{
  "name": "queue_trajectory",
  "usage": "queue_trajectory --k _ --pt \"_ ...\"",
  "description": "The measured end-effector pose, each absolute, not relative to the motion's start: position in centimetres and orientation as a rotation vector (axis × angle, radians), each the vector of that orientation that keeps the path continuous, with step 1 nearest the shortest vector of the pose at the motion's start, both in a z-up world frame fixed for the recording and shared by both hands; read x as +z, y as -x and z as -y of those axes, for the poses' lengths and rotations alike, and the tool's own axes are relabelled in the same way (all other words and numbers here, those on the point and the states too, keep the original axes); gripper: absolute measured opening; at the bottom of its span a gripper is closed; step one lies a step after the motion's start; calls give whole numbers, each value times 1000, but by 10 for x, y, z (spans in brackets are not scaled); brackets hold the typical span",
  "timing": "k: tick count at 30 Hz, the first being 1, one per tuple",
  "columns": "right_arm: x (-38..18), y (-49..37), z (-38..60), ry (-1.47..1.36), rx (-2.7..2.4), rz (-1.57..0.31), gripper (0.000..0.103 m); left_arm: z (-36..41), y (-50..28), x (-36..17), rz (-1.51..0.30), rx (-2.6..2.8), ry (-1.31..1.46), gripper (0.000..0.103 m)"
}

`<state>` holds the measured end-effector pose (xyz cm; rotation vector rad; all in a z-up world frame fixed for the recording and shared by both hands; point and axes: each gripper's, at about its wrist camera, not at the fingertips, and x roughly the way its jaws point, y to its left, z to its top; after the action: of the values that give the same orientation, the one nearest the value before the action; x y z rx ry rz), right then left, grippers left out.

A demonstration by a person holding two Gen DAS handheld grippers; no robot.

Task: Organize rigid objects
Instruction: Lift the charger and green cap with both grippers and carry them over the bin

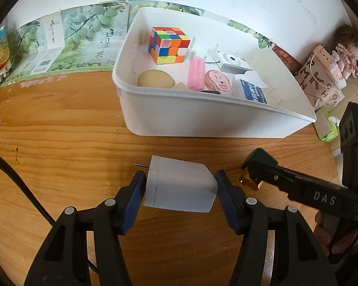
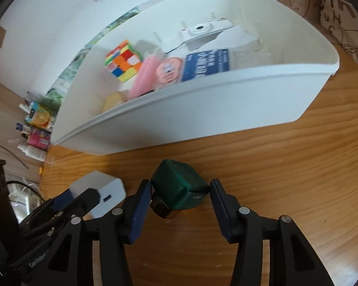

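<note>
In the left wrist view my left gripper (image 1: pixel 181 178) is shut on a white charger block (image 1: pixel 181 186), its blue pads pressing both sides just above the wooden table (image 1: pixel 59 131). In the right wrist view my right gripper (image 2: pixel 180 186) is shut on a dark green cube-shaped gadget (image 2: pixel 179 190) with a black and gold round end. The left view shows that gripper (image 1: pixel 253 169) to the right of the charger. Behind both stands the white bin (image 1: pixel 202 119), holding a colour cube (image 1: pixel 169 45), a white instant camera (image 1: pixel 229 59), a pink roll and other small items.
Drink cartons (image 1: pixel 0 54) and printed boxes line the wall at the left. A doll (image 1: pixel 346 54), a patterned bag (image 1: pixel 322 83) and a green tissue pack (image 1: pixel 329 131) sit right of the bin. A black cable (image 1: pixel 23 190) crosses the table's left side.
</note>
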<state>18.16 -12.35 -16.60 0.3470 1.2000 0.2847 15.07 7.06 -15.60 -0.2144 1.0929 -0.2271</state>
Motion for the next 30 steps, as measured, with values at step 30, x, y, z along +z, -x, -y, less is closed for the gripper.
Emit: queue_trajectory --k 30 --pt "-90 -155 62 -240 437 -885 51 -172 -142 -45 -779 -19 282 61"
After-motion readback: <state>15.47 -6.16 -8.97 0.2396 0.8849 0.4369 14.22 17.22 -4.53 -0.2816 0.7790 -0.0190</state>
